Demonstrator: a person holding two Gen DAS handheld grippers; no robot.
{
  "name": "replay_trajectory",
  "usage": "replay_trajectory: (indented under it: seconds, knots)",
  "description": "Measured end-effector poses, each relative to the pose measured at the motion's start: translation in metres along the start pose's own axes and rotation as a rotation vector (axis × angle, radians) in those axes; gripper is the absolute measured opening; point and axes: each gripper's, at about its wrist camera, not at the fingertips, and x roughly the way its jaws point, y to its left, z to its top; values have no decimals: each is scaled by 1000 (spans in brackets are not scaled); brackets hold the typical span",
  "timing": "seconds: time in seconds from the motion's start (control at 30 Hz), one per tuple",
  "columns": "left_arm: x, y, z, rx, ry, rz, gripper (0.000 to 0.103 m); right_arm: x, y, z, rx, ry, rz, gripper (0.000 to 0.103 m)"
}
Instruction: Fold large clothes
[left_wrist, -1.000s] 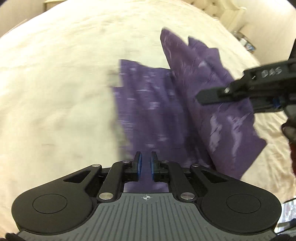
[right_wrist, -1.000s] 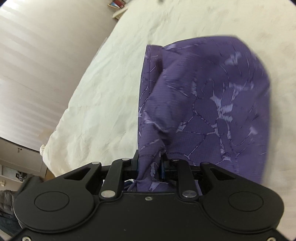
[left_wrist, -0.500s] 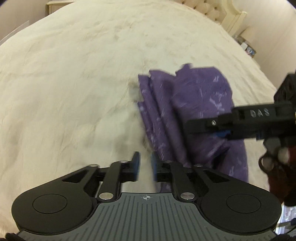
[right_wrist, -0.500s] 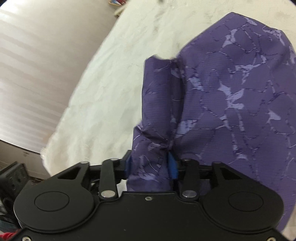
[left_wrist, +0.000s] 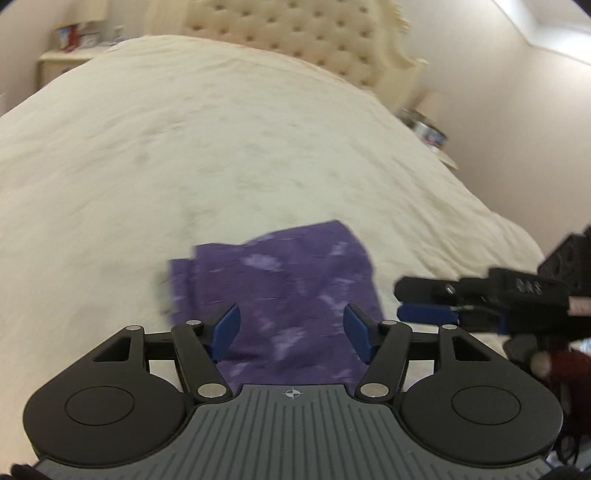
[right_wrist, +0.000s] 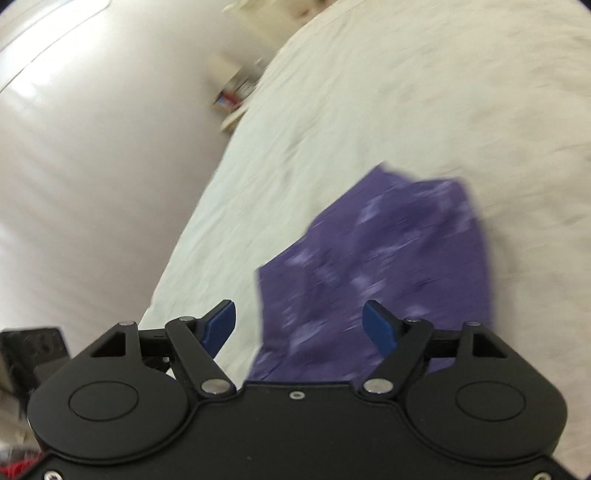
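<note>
Left wrist view: left gripper (left_wrist: 291, 328) nearest, jaws parted and opening, blue pads clear of the cloth, nothing clamped. Just beyond and below, purple patterned garment (left_wrist: 288, 291) lay folded on the cream bed (left_wrist: 184, 147), blurred. At right, right gripper (left_wrist: 428, 299) seen side-on, near the garment's edge. Farther off, tufted headboard (left_wrist: 295, 37) against the wall.

Right wrist view: right gripper (right_wrist: 299, 325) in front, jaws wide and opening, holding nothing, garment (right_wrist: 388, 258) lying past the pads and untouched. Beyond that, bed (right_wrist: 406, 92) and pale wall (right_wrist: 92, 147).
</note>
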Motion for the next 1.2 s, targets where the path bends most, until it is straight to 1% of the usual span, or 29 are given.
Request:
replay_trajectory:
  seconds: [0.1, 0.2, 0.23, 0.3, 0.37, 0.4, 0.43, 0.47, 0.53, 0.67, 0.77, 0.9, 0.97, 1.07, 1.13, 1.2]
  knots:
    - [17, -15, -8, 63, 34, -21, 60, -7, -10, 3, 15, -35, -59, 79]
    - [31, -17, -26, 106, 105, -18, 60, -8, -13, 4, -14, -38, -112, 79]
    - [36, -16, -34, 111, 142, -10, 60, -8, -12, 3, -31, -36, -127, 79]
    - [45, -6, -52, 89, 217, 2, 60, -3, -8, 3, -75, -31, -154, 78]
    - [47, 2, -68, 76, 259, 17, 60, -1, -5, 4, -119, -26, -171, 77]
    - [45, 4, -73, 78, 261, 23, 60, 5, -3, 6, -143, -22, -176, 77]
    - [43, 5, -76, 79, 260, 26, 60, 10, 0, 9, -163, -19, -180, 74]
    - [41, 6, -78, 75, 258, 25, 60, 14, 2, 11, -182, -18, -182, 69]
    - [40, 7, -77, 66, 256, 23, 60, 24, 5, 19, -215, -5, -185, 64]
    - [40, 5, -75, 71, 261, 29, 60, 54, 9, 33, -270, 19, -226, 60]
    - [39, 3, -76, 77, 259, 28, 60, 79, 7, 43, -280, 62, -267, 60]
    - [41, 2, -77, 86, 256, 25, 60, 118, -1, 58, -252, 134, -351, 60]
    - [43, -1, -78, 96, 255, 29, 60, 135, -1, 62, -261, 178, -394, 61]
    - [47, -3, -77, 103, 259, 40, 61, 161, 3, 61, -330, 238, -460, 64]
    - [47, -5, -78, 104, 261, 47, 61, 175, 9, 55, -399, 265, -502, 67]
    - [49, -5, -79, 104, 267, 52, 62, 188, 16, 48, -487, 292, -538, 69]
